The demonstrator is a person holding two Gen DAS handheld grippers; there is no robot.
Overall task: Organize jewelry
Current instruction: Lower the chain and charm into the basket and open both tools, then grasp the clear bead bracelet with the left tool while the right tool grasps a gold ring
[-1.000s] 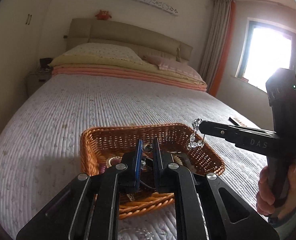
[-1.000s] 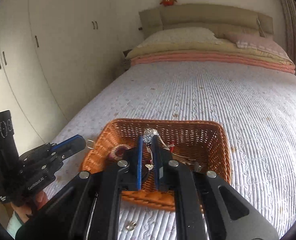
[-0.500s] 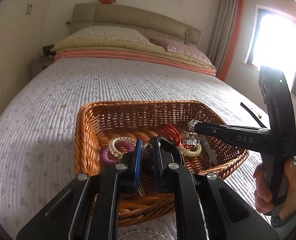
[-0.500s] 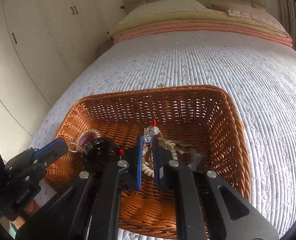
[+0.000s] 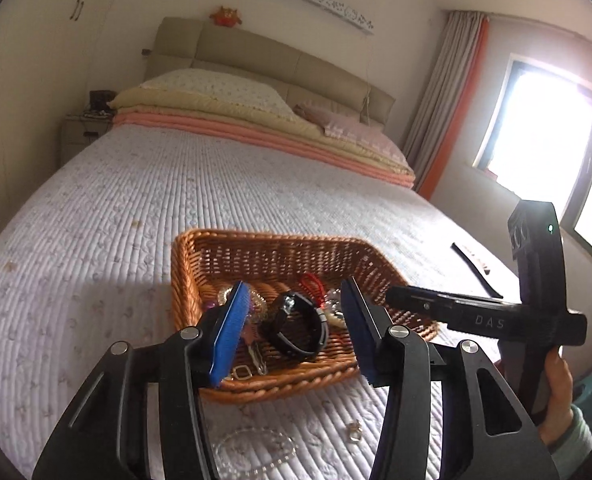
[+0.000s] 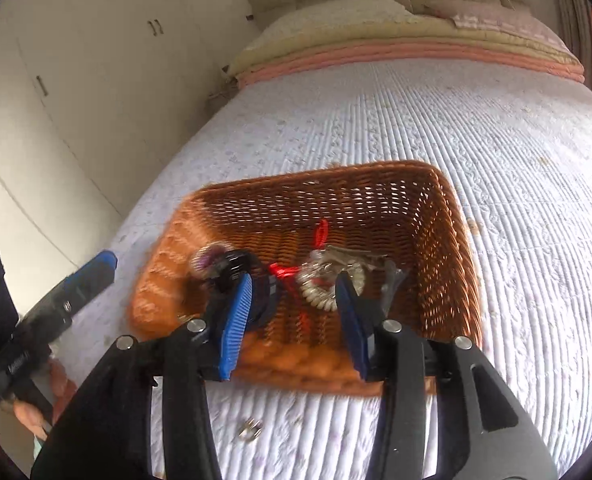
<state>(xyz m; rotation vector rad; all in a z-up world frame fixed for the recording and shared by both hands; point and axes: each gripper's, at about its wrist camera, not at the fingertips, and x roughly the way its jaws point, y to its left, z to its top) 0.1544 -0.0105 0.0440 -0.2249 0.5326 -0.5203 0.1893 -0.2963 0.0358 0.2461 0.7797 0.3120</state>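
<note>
Both our grippers, left (image 5: 296, 300) and right (image 6: 293, 288), have just opened over the basket (image 5: 279, 240); each now stands empty, jewelry (image 6: 332, 280) lying inside.

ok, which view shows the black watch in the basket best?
Left wrist: the black watch lies sharp and whole in the basket. Right wrist shows it blurred and partly hidden behind a blue finger pad.

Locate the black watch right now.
The black watch lies inside the wicker basket, near its front rim, left of the red cord.
</note>
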